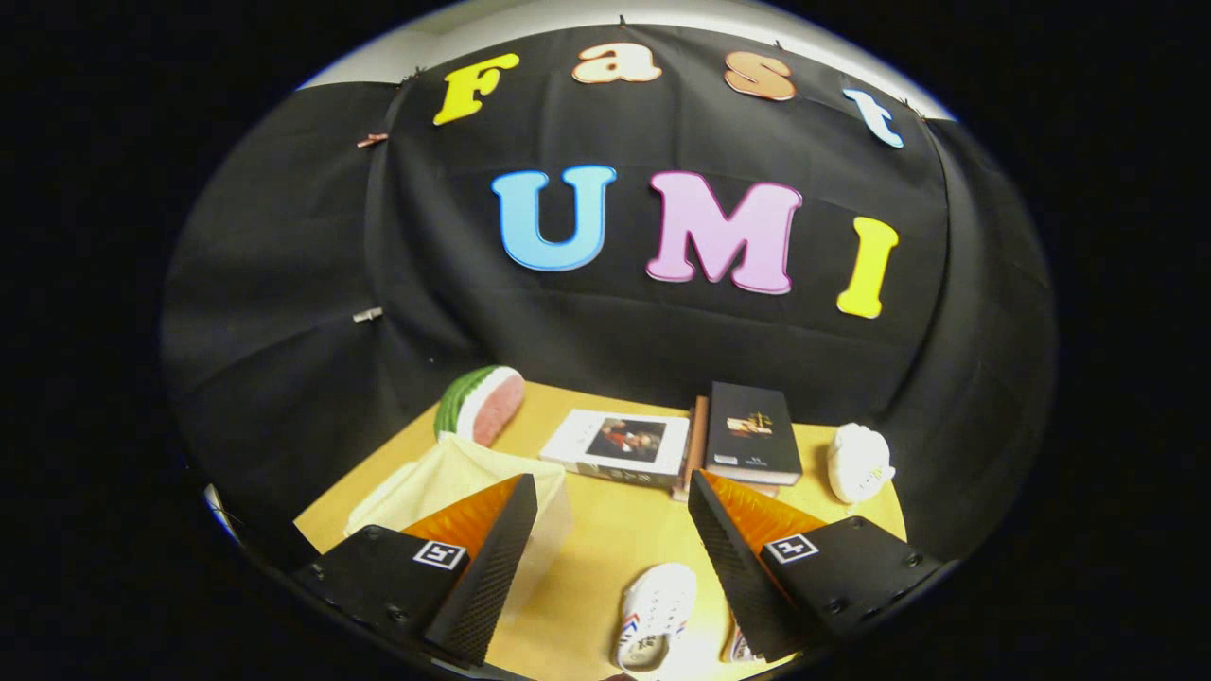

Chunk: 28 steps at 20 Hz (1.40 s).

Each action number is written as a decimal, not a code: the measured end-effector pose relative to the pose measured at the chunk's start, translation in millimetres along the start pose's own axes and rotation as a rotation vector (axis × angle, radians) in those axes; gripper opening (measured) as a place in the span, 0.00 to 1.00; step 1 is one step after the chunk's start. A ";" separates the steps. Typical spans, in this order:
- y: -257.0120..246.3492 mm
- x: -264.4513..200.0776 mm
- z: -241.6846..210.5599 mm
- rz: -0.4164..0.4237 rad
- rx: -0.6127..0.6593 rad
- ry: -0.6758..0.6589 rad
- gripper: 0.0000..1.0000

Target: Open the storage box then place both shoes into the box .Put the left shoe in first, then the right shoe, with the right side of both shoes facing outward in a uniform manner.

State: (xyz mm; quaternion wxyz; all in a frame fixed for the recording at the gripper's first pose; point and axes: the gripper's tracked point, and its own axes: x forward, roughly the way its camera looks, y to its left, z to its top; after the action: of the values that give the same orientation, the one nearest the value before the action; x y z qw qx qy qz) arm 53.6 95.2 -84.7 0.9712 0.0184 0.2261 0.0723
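A yellow table [605, 530] stands in a booth walled with black cloth. The tongs [605, 577] are held above the table with their two fingers wide apart, clamped on nothing. Between the fingers, nearest the camera, a white shoe [655, 615] with red and blue side stripes lies on the table. A second shoe [741, 646] is just beside it, mostly hidden behind the right finger [733, 567]; only a small part shows. Partly behind the left finger [492, 577] stands the storage box [454, 478], translucent and pale, with its lid closed as far as can be told. Beyond the fingers, a white-covered book [624, 445] lies flat on the table. Just beside it a dark-covered book [752, 433] rests on a brown one [698, 440]. Further back, beyond the storage box, a watermelon-slice toy [482, 405] sits near the cloth wall. A white ridged object [858, 462] lies near the table's far right corner, well apart from the shoes.
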 end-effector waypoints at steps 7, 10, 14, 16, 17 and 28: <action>-47.2 -0.8 -94.3 -0.058 0.016 0.195 0.98; -58.1 -0.3 -132.7 -0.043 0.003 0.266 0.98; -74.1 -0.1 -184.8 -0.036 -0.010 0.359 0.98; -74.4 -2.1 -215.1 -0.014 -0.018 0.424 0.98; -73.1 0.2 -226.6 -0.003 -0.029 0.454 0.98; -69.5 42.9 -291.3 0.072 -0.091 0.618 0.99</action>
State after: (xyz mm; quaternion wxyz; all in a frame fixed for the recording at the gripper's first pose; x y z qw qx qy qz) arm -27.9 33.8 -369.5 0.8533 -0.0400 0.5061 0.1188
